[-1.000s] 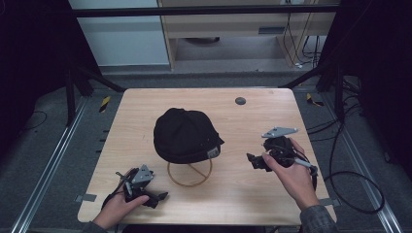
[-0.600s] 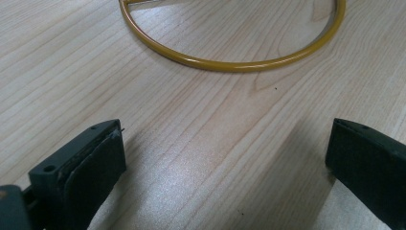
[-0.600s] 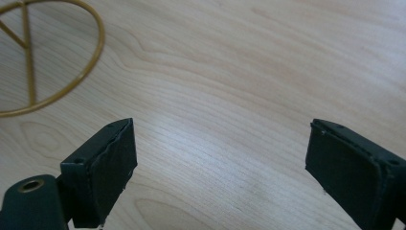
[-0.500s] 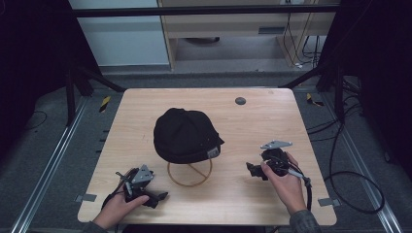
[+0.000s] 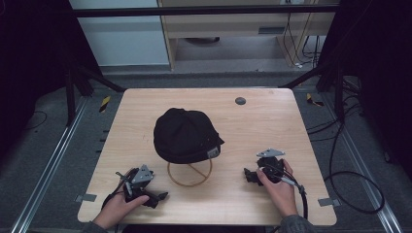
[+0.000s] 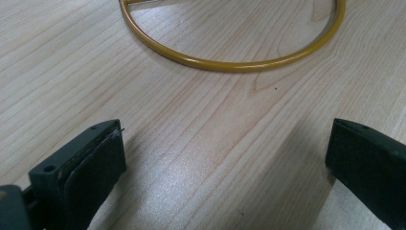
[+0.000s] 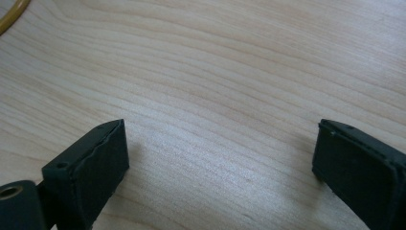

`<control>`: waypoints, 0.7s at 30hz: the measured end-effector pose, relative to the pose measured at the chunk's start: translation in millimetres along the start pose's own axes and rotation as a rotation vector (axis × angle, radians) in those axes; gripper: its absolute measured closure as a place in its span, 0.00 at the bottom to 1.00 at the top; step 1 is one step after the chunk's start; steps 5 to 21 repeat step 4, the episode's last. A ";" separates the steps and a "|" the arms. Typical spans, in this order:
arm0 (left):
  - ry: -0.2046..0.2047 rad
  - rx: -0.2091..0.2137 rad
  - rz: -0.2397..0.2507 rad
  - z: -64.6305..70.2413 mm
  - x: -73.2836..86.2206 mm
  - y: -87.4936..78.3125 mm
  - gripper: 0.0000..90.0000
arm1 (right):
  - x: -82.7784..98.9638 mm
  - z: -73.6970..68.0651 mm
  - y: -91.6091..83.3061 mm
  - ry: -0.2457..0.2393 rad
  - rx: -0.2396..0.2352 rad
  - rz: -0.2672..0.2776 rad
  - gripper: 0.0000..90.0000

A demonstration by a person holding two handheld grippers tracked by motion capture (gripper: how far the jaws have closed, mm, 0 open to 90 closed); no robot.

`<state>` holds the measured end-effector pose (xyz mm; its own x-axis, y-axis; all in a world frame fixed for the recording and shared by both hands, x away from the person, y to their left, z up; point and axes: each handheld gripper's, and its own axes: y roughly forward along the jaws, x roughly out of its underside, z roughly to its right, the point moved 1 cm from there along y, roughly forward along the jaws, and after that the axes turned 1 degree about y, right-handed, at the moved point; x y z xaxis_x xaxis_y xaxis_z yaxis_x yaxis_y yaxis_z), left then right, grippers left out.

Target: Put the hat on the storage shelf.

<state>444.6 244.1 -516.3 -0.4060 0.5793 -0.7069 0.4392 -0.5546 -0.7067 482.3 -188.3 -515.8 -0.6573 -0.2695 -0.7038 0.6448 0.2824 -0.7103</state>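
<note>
both grippers [image 5: 158, 197] [image 5: 248, 175] spread wide, empty; cap [image 5: 185, 134] hides stand [image 5: 190, 173] top.

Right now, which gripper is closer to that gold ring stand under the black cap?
Left. The left gripper sits just left of the ring stand, near the table's front edge; the right gripper lies farther off to its right.

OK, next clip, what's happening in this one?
A person sits at a wooden table with a two-jaw gripper in each hand. A black cap sits on a yellow wire stand near the middle of the table. The left gripper rests low near the front edge, jaws open, facing the stand's ring base. The right gripper is to the right of the stand, jaws also open over bare wood. Neither holds anything; the cap is untouched.
</note>
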 end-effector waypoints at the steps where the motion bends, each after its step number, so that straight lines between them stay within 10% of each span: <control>1: 0.000 0.000 0.000 0.0 0.0 0.0 0.00 | 2.3 0.2 0.5 -0.003 0.002 0.022 0.04; 21: 0.000 0.000 0.000 0.0 -0.1 0.0 0.00 | 3.8 0.2 0.5 -0.003 0.001 0.037 0.04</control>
